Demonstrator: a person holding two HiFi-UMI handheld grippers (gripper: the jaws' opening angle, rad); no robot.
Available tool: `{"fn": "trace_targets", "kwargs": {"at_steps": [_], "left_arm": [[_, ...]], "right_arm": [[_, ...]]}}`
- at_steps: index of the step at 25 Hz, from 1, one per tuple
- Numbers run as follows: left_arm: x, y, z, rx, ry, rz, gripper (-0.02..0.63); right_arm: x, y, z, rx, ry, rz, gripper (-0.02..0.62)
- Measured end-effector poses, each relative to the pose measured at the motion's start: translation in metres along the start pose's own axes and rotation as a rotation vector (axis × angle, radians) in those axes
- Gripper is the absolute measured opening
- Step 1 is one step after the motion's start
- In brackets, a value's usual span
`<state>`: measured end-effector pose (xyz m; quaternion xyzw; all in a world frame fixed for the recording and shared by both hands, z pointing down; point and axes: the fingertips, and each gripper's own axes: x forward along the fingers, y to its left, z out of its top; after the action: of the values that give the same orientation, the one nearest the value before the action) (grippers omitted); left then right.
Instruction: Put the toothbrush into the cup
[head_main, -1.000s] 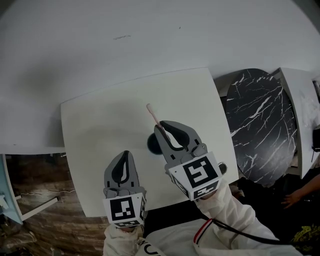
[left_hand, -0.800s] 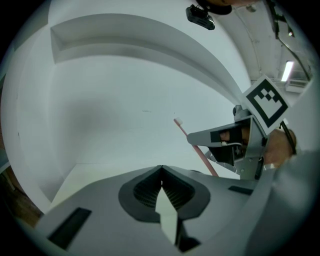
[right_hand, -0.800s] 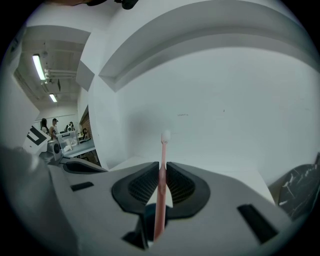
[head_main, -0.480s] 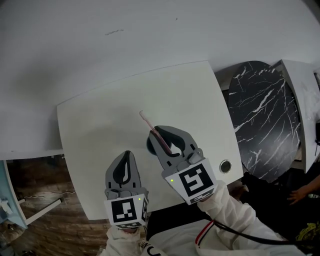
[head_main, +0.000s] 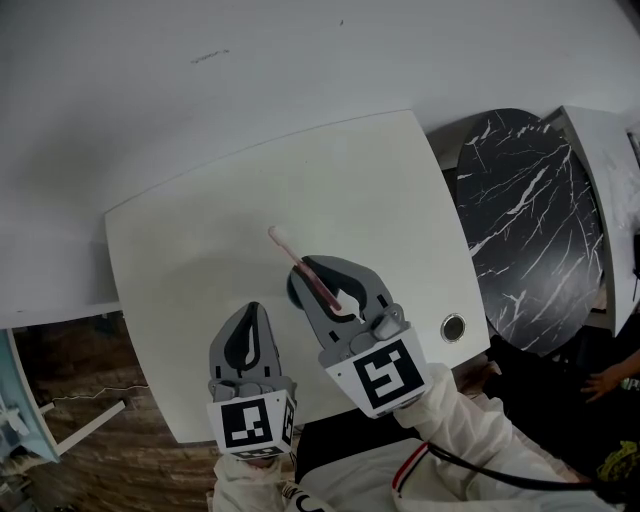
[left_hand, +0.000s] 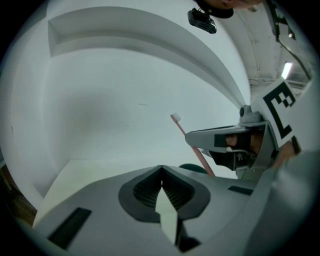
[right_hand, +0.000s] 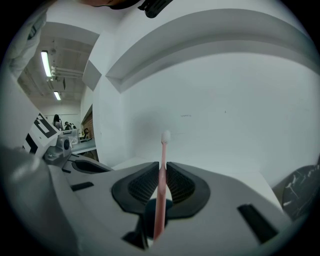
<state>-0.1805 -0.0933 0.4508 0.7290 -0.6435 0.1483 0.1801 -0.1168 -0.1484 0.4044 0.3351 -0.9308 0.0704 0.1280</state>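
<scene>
Right gripper (head_main: 312, 272) clamped pink toothbrush (head_main: 284, 246) by handle, bristles up, above dark cup (head_main: 293, 293). Left gripper (head_main: 252, 308) hovered beside, jaws together, empty.

Soft, even light fills the room, rather flat and grey. Ceiling strip lights (right_hand: 48, 62) glow brightly at the left of the right gripper view. A faint, blurry shadow lies on the white table (head_main: 190, 250), and a wider dim patch on the wall (head_main: 90, 140) behind it. Every view bends hard toward its edges, and both gripper views have black corners. The toothbrush (right_hand: 160, 200), close to the lens, looks soft.
</scene>
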Motion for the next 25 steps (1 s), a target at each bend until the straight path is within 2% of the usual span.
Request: {"fn": "trace_targets", "kwargs": {"at_steps": [12, 25], "left_arm": [[0.002, 0.001, -0.003, -0.006, 0.008, 0.006, 0.011], [0.011, -0.001, -0.015, -0.017, 0.023, -0.003, 0.011]], "right_arm": [[0.01, 0.001, 0.013, -0.018, -0.029, 0.013, 0.052], [0.01, -0.001, -0.017, -0.041, 0.023, 0.005, 0.052]]}}
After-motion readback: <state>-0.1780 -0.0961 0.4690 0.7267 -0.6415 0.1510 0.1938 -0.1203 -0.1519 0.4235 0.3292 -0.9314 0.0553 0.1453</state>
